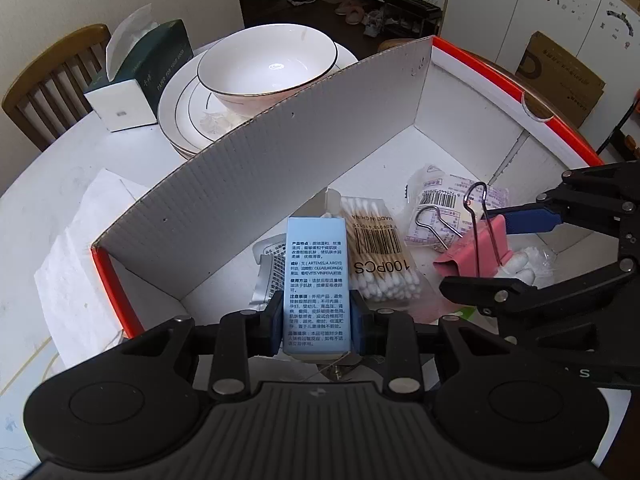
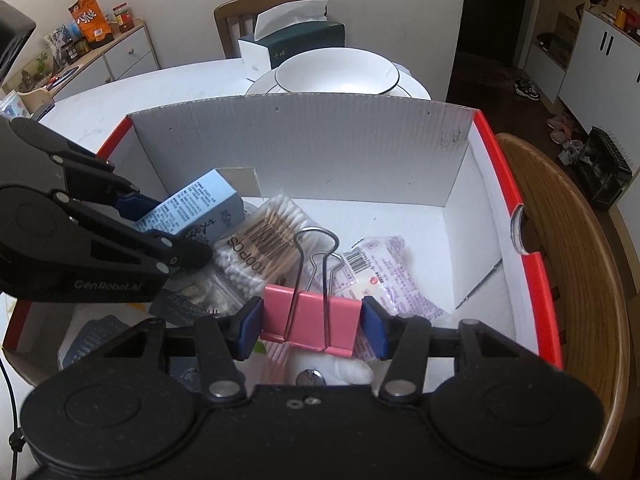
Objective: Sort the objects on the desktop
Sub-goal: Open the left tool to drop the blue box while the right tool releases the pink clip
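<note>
My left gripper (image 1: 318, 320) is shut on a light blue carton (image 1: 316, 268) printed with text, held upright over the white box with a red rim (image 1: 280, 168). In the right wrist view the same carton (image 2: 196, 204) sits between the left gripper's (image 2: 168, 228) fingers. My right gripper (image 2: 312, 330) is shut on a pink binder clip (image 2: 308, 316) with its wire handles up, also over the box (image 2: 320, 144); the clip (image 1: 476, 256) and right gripper (image 1: 500, 254) show at the right of the left wrist view. Below lie a cotton swab pack (image 1: 380, 252) and a purple-printed packet (image 1: 444, 208).
A bowl on stacked plates (image 1: 264, 64) and a dark green tissue box (image 1: 140, 80) stand behind the box's tall back wall. White paper (image 1: 80, 240) lies left of the box. A wooden chair (image 2: 560, 240) curves along its right side. A silver sachet (image 1: 268, 276) lies inside.
</note>
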A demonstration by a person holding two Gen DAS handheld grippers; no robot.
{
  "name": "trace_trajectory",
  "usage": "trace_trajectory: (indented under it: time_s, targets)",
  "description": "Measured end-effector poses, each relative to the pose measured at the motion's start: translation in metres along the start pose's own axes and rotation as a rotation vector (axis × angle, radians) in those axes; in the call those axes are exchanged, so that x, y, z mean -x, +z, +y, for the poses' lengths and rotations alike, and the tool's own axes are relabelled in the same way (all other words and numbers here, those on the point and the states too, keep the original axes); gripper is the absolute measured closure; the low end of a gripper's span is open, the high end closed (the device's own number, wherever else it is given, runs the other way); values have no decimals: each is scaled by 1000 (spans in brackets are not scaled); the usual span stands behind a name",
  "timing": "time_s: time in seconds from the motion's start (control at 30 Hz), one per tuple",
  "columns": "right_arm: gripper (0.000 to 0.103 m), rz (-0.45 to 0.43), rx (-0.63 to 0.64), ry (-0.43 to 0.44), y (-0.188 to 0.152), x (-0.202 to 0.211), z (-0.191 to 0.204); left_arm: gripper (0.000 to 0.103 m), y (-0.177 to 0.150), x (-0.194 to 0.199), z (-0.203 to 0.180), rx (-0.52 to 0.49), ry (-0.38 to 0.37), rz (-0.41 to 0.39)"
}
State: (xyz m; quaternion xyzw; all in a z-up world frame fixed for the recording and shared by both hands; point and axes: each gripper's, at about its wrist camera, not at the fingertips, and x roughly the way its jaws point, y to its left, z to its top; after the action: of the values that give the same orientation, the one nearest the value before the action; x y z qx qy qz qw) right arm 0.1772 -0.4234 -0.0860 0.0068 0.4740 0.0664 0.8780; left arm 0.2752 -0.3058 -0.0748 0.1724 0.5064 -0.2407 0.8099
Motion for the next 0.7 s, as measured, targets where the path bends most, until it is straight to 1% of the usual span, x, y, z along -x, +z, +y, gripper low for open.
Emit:
trace_trajectory:
  time_s: [0.07,0.1,0.13,0.17,0.23,0.3,0.37,0.43,0.5,0.7]
  targets:
    - [51,-3,-3,-2,0,0,-1,73,-1,1,0,2,-1,-5]
    - [51,-3,-3,-2,0,0,-1,71,-1,1,0,3,-2,-7]
    - [51,-3,-1,-1,0,0,-1,61,-2,1,0,3,-3,-9]
    - [51,-5,3,0,-1,2,0,58,-3,2,-1,1,-6,-15]
    - [49,-6,10,-4,-2,3,0,49,-4,5,-3,-10,-21,-30]
    - [47,-11,11,-10,-3,5,0,47,-5,9,-7,-21,-6,-42]
    - [43,-18,8,-14,-4,8,-2,45,-6,12,-7,-19,-7,-53]
    - [40,-28,4,-19,-5,12,-3,39,-8,17,-4,-6,-17,-67]
    - [40,-36,5,-18,-6,16,-4,38,-11,23,-3,4,-29,-88]
    - [40,-58,8,-16,-7,30,-6,38,-17,42,-3,10,-17,-140]
